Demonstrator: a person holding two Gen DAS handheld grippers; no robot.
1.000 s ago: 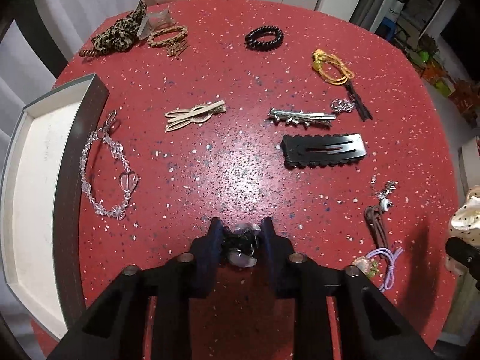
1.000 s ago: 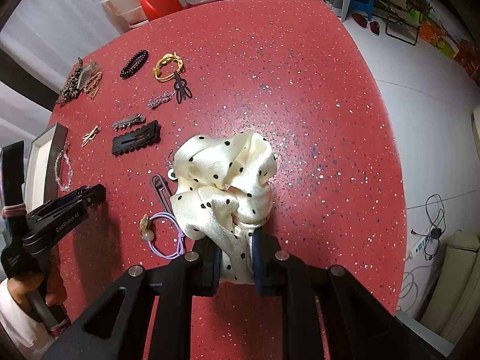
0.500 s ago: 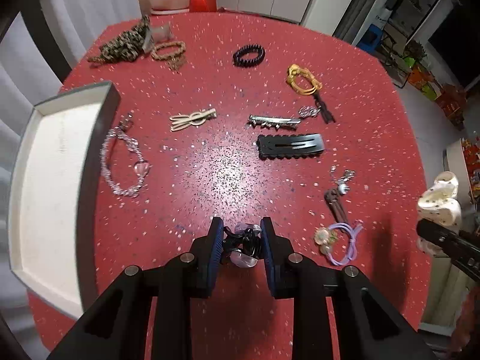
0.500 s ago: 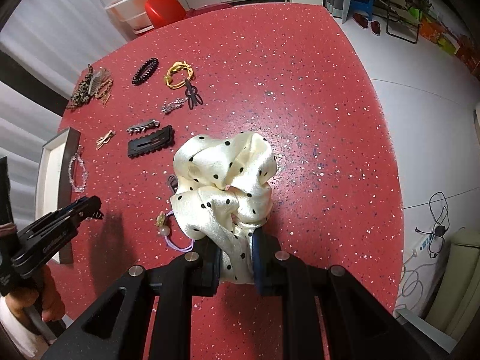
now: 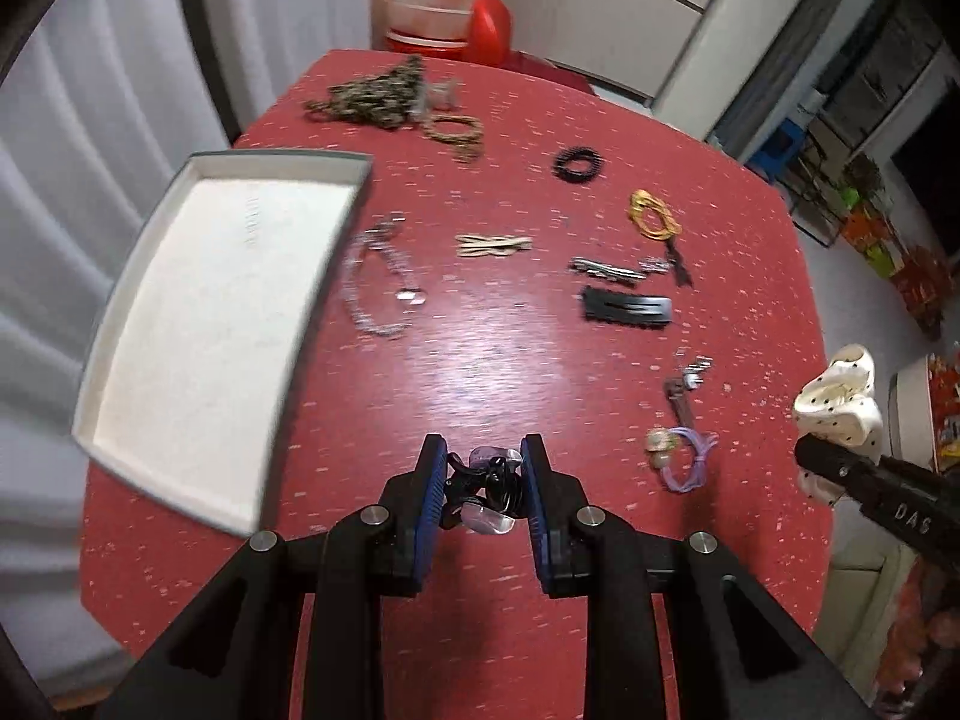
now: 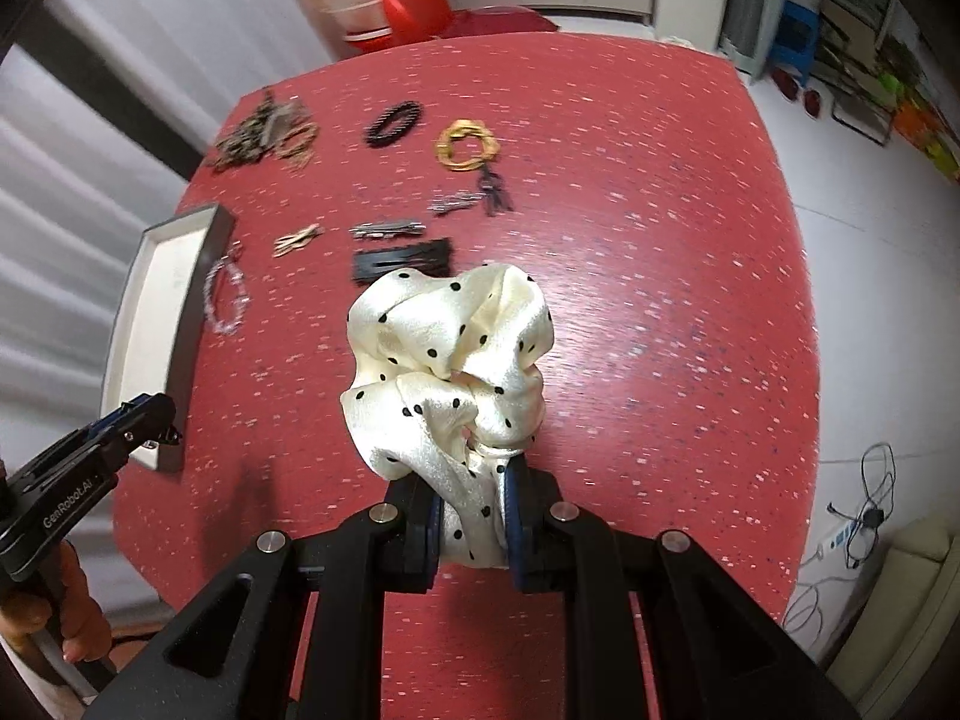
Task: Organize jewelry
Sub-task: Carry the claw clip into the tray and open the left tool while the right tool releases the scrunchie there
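My left gripper (image 5: 483, 457) is shut on a small black and clear hair clip (image 5: 489, 489), held above the red table (image 5: 480, 372). My right gripper (image 6: 470, 483) is shut on a cream polka-dot scrunchie (image 6: 447, 342), also lifted off the table; the scrunchie (image 5: 840, 402) shows at the right edge of the left wrist view. An open white tray (image 5: 210, 324) lies at the table's left side, with a clear bead bracelet (image 5: 378, 288) just beside it. Loose on the table are a black snap clip (image 5: 627, 305), a silver clip (image 5: 603, 269), a beige clip (image 5: 492, 244) and a lilac hair tie (image 5: 684, 456).
Further back lie a black coil tie (image 5: 577, 164), a yellow tie (image 5: 653, 216) and a leopard scrunchie (image 5: 372, 97). A clear tub (image 5: 441, 6) with a red object (image 5: 489, 30) stands beyond the table's far edge. The left gripper (image 6: 78, 468) and a hand (image 6: 36, 618) show at the right wrist view's left.
Both grippers have risen from the table, each keeping its item. The left one has shifted towards the tray, which now fills more of its view.
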